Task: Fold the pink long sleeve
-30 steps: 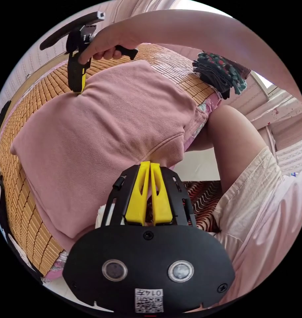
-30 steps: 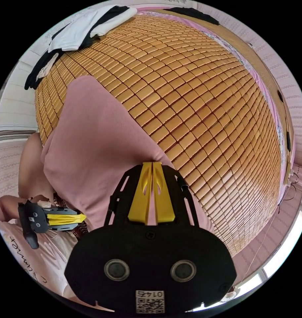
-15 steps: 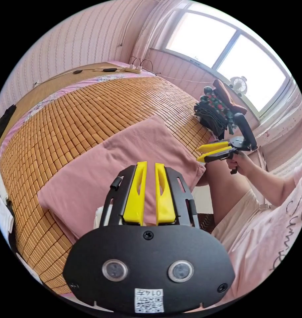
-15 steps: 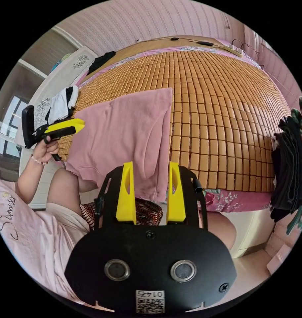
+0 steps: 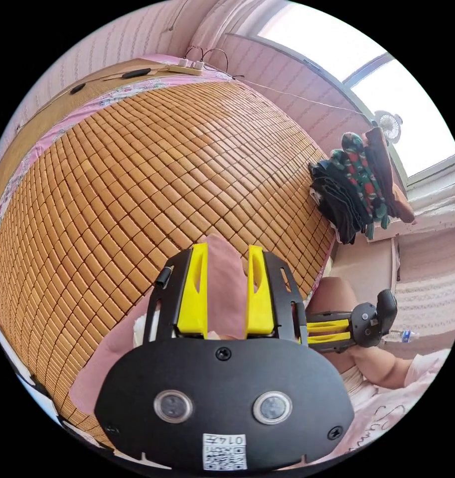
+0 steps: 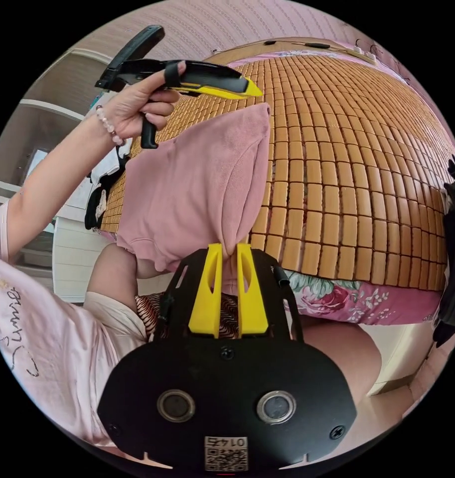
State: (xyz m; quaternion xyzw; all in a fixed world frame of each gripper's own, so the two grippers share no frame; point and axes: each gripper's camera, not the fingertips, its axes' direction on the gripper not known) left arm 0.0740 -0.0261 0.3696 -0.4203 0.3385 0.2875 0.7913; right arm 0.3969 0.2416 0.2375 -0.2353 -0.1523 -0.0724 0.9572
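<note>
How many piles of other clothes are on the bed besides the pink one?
2 visible. A dark stack sits at the mat edge nearest the window; a dark-and-white pile lies behind the pink long sleeve, partly hidden by it. More may be hidden.

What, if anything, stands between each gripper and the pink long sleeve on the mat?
Nothing visible does. The right gripper is nearly closed around the near corner of the pink long sleeve. The left gripper is open above the garment's far corner, with bare bamboo mat beyond.
</note>
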